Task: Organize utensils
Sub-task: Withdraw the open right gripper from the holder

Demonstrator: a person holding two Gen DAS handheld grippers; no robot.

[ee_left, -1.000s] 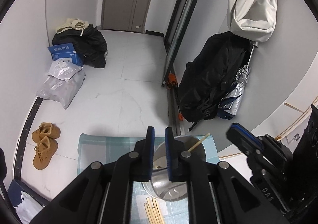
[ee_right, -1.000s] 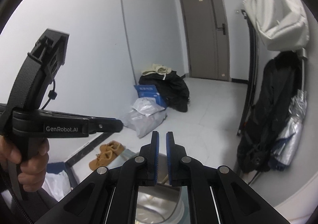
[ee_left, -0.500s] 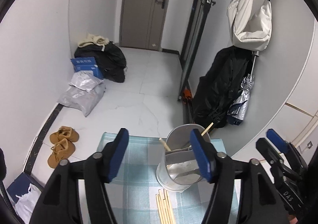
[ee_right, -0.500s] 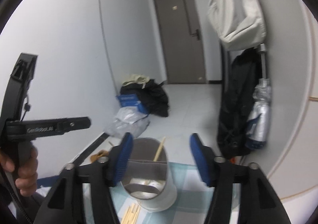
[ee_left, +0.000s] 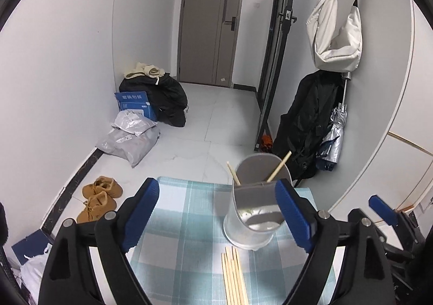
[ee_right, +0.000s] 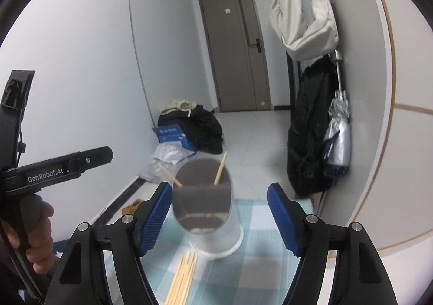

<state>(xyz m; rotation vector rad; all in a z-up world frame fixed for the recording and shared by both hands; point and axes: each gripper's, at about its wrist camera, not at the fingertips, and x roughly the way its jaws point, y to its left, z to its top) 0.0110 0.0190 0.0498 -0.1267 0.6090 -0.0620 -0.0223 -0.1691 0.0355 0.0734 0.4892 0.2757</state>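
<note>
A shiny metal utensil holder (ee_left: 254,213) stands on a blue checked cloth (ee_left: 176,213) with two wooden chopsticks (ee_left: 278,167) leaning inside it. A bundle of several loose chopsticks (ee_left: 234,275) lies flat on the cloth just in front of it. My left gripper (ee_left: 216,186) hangs above the cloth, its jaws opening wide and empty, with the holder by its right finger. My right gripper (ee_right: 219,188) faces the same holder (ee_right: 208,213) and loose chopsticks (ee_right: 186,275), its jaws also opening with nothing pressed between the pads.
A hand (ee_right: 35,229) holds the left tool's handle at the left edge. On the floor beyond the table lie brown shoes (ee_left: 98,196), grey parcels (ee_left: 130,140), a blue box (ee_left: 134,103) and a black bag (ee_left: 165,96). A black coat (ee_left: 308,126), umbrella and white bag (ee_left: 335,34) hang at the right wall.
Both grippers went from shut to wide open. Both views drew back, so the whole holder and the loose chopsticks in front of it came into sight.
</note>
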